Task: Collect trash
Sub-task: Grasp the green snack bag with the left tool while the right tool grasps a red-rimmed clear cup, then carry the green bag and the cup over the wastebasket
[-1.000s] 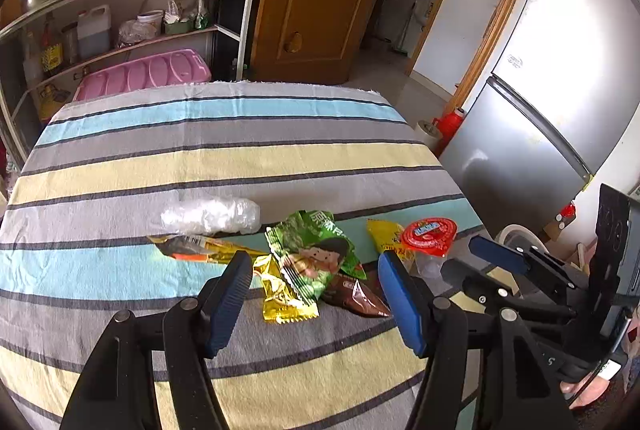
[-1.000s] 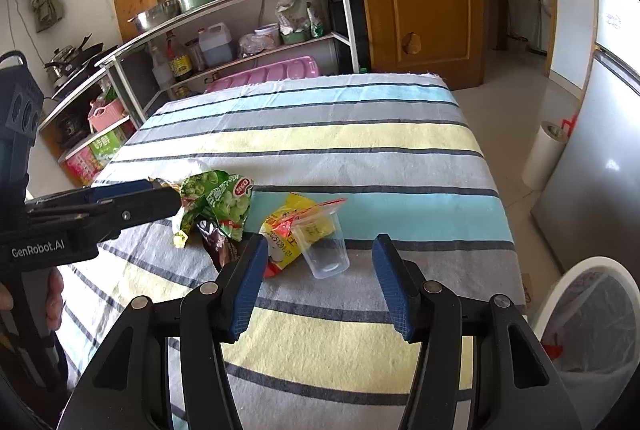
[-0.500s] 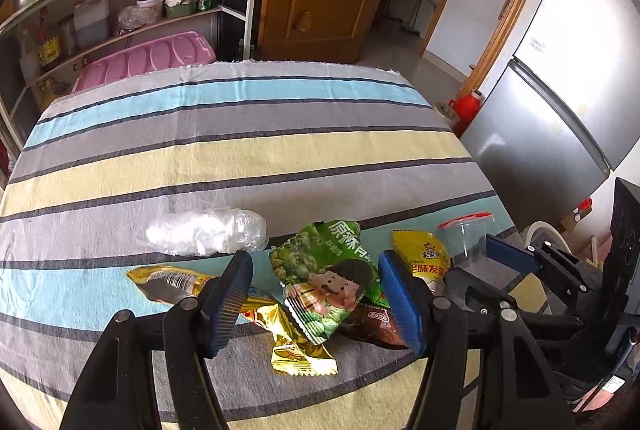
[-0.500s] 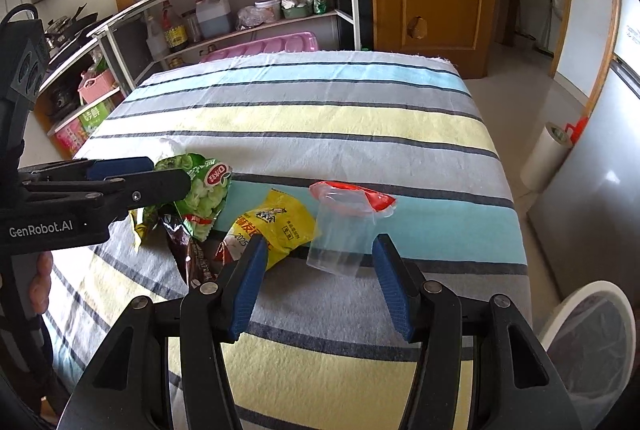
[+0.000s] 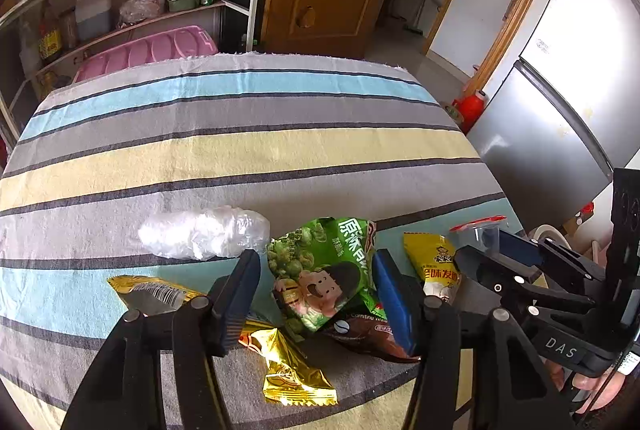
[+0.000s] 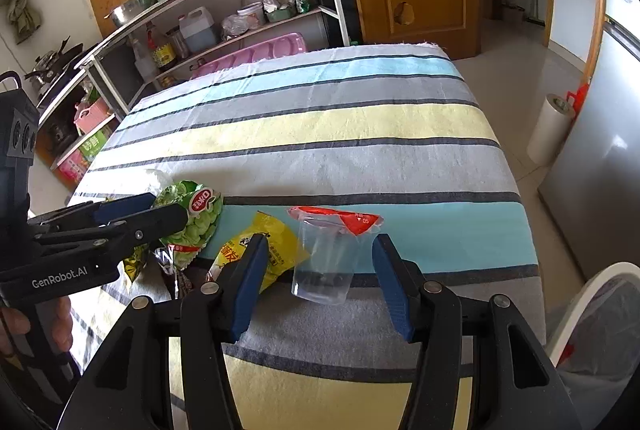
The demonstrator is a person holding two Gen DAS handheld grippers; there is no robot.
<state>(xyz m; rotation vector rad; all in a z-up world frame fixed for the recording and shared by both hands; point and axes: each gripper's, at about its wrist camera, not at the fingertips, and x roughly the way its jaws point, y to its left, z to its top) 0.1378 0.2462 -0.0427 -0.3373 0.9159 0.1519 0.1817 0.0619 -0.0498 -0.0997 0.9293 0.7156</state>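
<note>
With both tools released, the right tool (image 6: 316, 282) straddles the clear cup (image 6: 326, 262) beside the green packet (image 5: 324, 270) on the desk (image 6: 360, 126); next step, presumably: clench and carry it to the bin (image 6: 600, 314).

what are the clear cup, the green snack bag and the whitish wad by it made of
Clear cup: thin see-through plastic, the stripes showing through; red peel-back lid looks like film. Green snack bag: glossy printed plastic film, creased and shiny. Whitish wad: probably crumpled thin translucent plastic wrap or bag, judging by its crinkles.
</note>
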